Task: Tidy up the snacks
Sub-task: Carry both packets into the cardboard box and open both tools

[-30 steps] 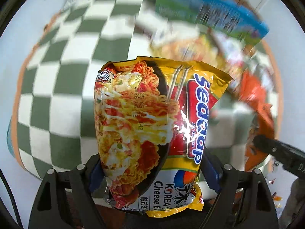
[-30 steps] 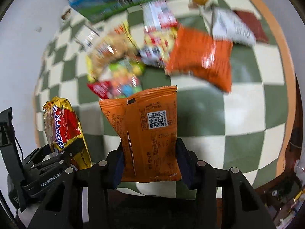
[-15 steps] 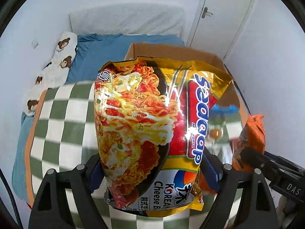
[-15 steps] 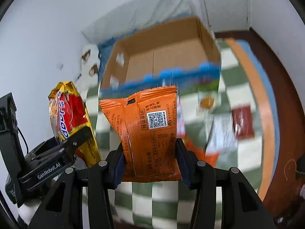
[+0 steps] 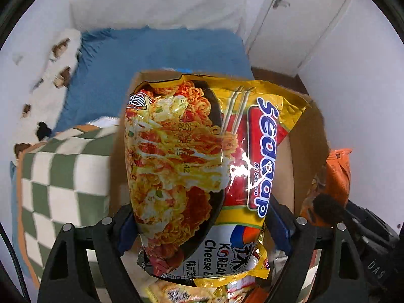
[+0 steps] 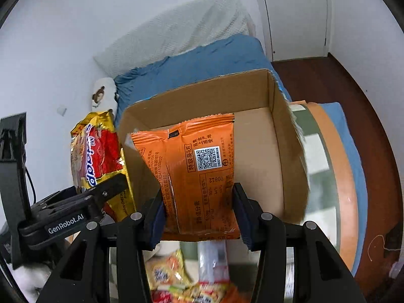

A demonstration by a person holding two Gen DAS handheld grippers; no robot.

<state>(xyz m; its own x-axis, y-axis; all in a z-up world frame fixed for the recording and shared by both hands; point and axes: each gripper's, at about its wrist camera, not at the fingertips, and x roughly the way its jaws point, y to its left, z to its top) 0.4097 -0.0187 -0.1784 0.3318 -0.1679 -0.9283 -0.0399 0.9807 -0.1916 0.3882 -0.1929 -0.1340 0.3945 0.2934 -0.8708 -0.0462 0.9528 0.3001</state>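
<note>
My left gripper (image 5: 202,224) is shut on a yellow and red noodle packet (image 5: 192,166), held upright in front of an open cardboard box (image 5: 308,136). In the right wrist view my right gripper (image 6: 199,209) is shut on an orange snack packet (image 6: 194,171) with a QR code, held over the near wall of the same cardboard box (image 6: 277,136). The noodle packet (image 6: 98,156) and the left gripper's body show at the left of that view, outside the box's left wall. The orange packet (image 5: 338,171) shows at the right edge of the left wrist view.
The box stands on a green and white checked blanket (image 5: 63,176) on a bed with a blue sheet (image 6: 202,60) and a white pillow (image 6: 176,27). Several loose snack packets (image 6: 176,277) lie below the grippers. A white door (image 6: 295,12) and brown floor (image 6: 353,96) are at the right.
Both grippers have swung away from the pile of snacks on the blanket to the cardboard box, each keeping its packet. The box now fills the view behind both packets.
</note>
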